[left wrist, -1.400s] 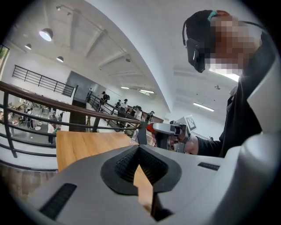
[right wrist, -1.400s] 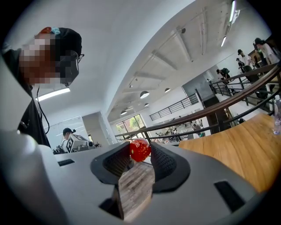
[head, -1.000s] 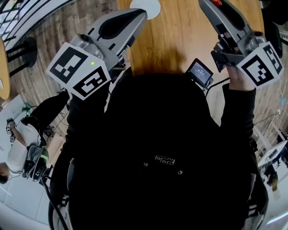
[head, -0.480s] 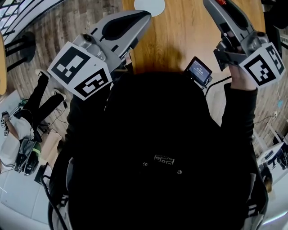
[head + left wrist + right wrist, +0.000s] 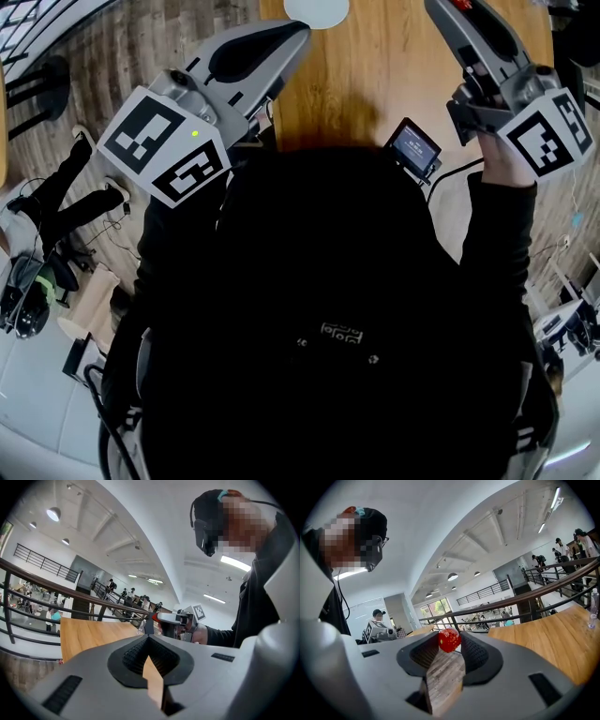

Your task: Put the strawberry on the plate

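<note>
In the right gripper view a red strawberry [image 5: 449, 640] sits pinched between the tips of my right gripper [image 5: 450, 641], held up in the air. The head view shows that gripper [image 5: 448, 7] at the top right, with a sliver of red strawberry [image 5: 457, 4] at its tip, over the wooden table [image 5: 375, 66]. A white plate [image 5: 317, 8] lies at the table's far end, cut off by the top edge. My left gripper [image 5: 302, 28] is raised at the upper left, its jaws [image 5: 149, 637] closed tip to tip with nothing between them.
My own dark torso fills the lower head view. A small screen device [image 5: 415, 148] sits at the table's near edge. Wood floor lies to the left, with a person's legs [image 5: 66, 197] on it. A clear bottle [image 5: 594, 609] stands on the table.
Both grippers have stayed nearly still, shifting only slightly in view. The strawberry remains in the right jaws. The person on the floor at the left has moved.
</note>
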Action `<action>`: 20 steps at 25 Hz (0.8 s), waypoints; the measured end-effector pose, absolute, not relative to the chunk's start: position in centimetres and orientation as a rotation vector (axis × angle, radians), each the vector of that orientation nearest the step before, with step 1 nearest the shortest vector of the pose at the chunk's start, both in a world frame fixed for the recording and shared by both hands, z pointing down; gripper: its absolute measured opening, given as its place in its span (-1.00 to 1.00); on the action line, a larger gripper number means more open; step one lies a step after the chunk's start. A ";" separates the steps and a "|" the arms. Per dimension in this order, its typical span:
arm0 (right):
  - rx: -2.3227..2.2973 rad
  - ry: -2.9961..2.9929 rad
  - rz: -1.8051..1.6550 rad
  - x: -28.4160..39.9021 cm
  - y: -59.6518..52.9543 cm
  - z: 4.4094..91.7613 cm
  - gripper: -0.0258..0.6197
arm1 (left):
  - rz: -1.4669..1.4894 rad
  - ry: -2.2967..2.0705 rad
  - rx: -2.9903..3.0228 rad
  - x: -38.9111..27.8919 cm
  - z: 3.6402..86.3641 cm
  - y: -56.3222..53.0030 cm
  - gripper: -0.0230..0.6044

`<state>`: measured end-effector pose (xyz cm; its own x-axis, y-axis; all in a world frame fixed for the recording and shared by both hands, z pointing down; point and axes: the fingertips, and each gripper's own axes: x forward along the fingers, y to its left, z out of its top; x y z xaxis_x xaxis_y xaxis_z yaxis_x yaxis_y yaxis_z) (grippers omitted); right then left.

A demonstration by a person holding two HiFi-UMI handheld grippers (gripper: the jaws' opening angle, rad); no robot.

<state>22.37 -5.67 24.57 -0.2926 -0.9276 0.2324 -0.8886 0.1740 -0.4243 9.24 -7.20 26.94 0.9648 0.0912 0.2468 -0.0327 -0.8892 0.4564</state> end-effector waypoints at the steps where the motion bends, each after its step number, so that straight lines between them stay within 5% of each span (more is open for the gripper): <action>1: -1.817 2.351 -0.759 22.3 -5.8 24.6 -0.44 | 0.362 0.037 2.645 9.1 27.0 -7.3 -0.93; 20: -1.728 2.455 -0.802 19.4 -7.7 24.6 -0.44 | 0.387 -0.053 2.601 5.6 27.2 -7.1 -0.93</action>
<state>19.35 -7.72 24.56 -0.3813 -0.8871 0.2601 -0.8696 0.2486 -0.4267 5.59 -7.08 27.23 0.9586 0.0345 0.2826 -0.1097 -0.8711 0.4787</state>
